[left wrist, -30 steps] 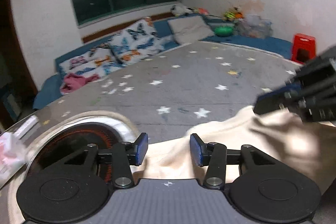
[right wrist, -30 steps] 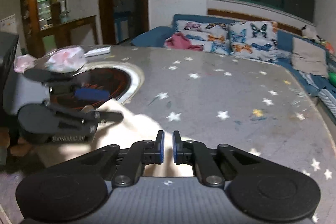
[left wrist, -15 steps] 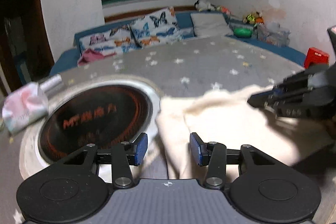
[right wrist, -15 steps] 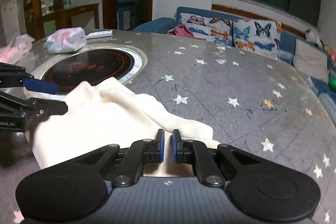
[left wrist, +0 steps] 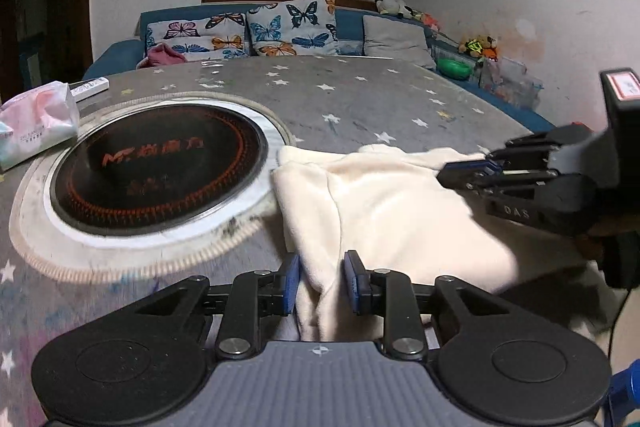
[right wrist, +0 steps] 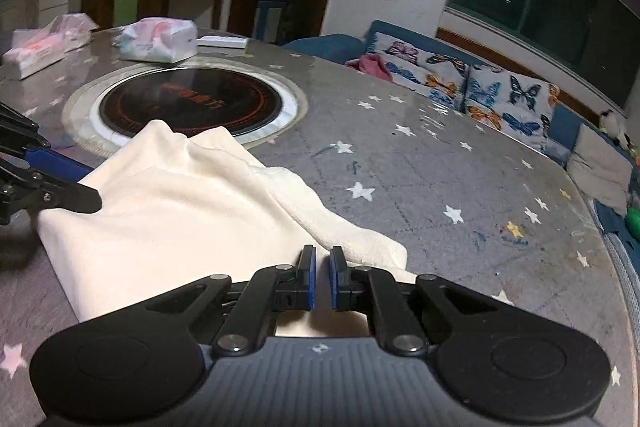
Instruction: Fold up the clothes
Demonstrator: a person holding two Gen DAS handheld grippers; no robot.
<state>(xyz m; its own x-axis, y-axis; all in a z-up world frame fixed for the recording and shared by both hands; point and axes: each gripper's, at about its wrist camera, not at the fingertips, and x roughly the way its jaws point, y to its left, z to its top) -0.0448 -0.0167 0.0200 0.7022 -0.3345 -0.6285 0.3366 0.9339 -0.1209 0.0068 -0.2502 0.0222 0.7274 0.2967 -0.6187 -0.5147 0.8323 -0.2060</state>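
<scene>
A cream garment [left wrist: 392,211] is laid on the star-pattern table [left wrist: 360,99], just beside the round cooktop [left wrist: 156,171]. Left gripper [left wrist: 320,283]: jaws apart w/ a fold between. Right gripper [right wrist: 322,277]: jaws nearly closed; grip on cloth can't be told.

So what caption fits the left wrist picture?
Left hand-held gripper open around cream garment beside round cooktop.
</scene>
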